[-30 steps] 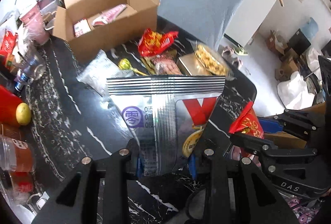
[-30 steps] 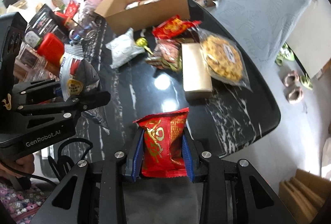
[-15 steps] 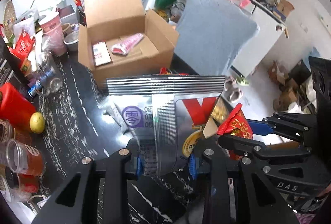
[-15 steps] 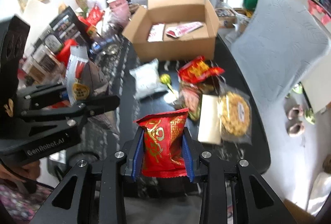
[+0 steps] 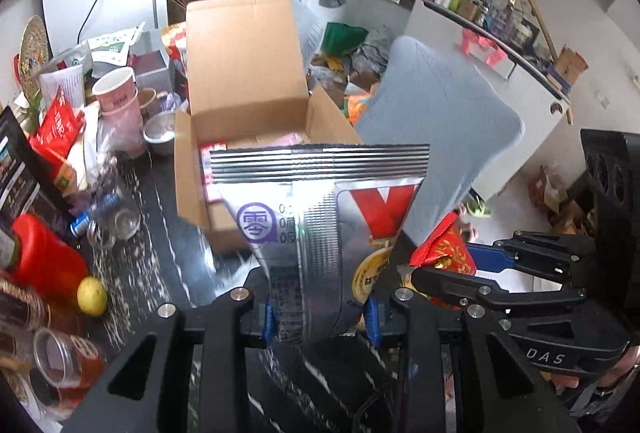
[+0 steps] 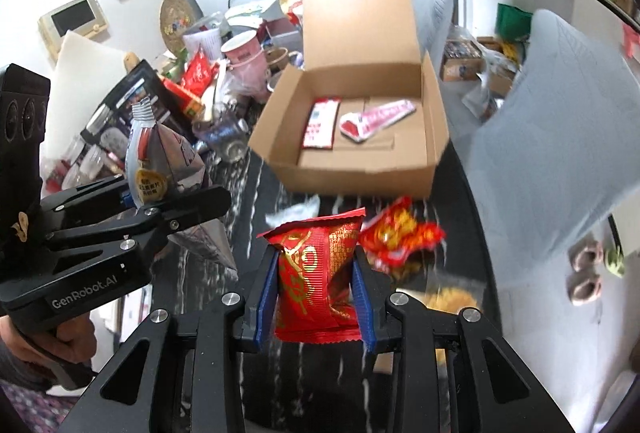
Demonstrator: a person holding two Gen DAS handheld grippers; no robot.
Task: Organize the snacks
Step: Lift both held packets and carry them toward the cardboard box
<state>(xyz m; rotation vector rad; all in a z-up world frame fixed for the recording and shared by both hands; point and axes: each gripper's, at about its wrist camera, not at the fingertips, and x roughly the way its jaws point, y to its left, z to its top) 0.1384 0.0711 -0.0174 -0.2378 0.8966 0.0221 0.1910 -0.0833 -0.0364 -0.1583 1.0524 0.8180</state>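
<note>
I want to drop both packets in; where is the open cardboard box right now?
In the right wrist view the cardboard box sits on the dark marble table beyond the red snack packet, flap up, right of the pink cups.

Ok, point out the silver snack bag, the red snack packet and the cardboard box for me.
silver snack bag point(image 5: 320, 233): left wrist view, middle of its front panel.
red snack packet point(image 6: 316, 273): right wrist view, centre of the printed front.
cardboard box point(image 6: 360, 169): right wrist view, front outer wall.

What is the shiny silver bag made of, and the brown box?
The silver bag looks like metallic foil plastic: mirror-shiny, crinkled, with a ribbed sealed top. The brown box looks like plain matte cardboard, with folded flaps and creases.
</note>
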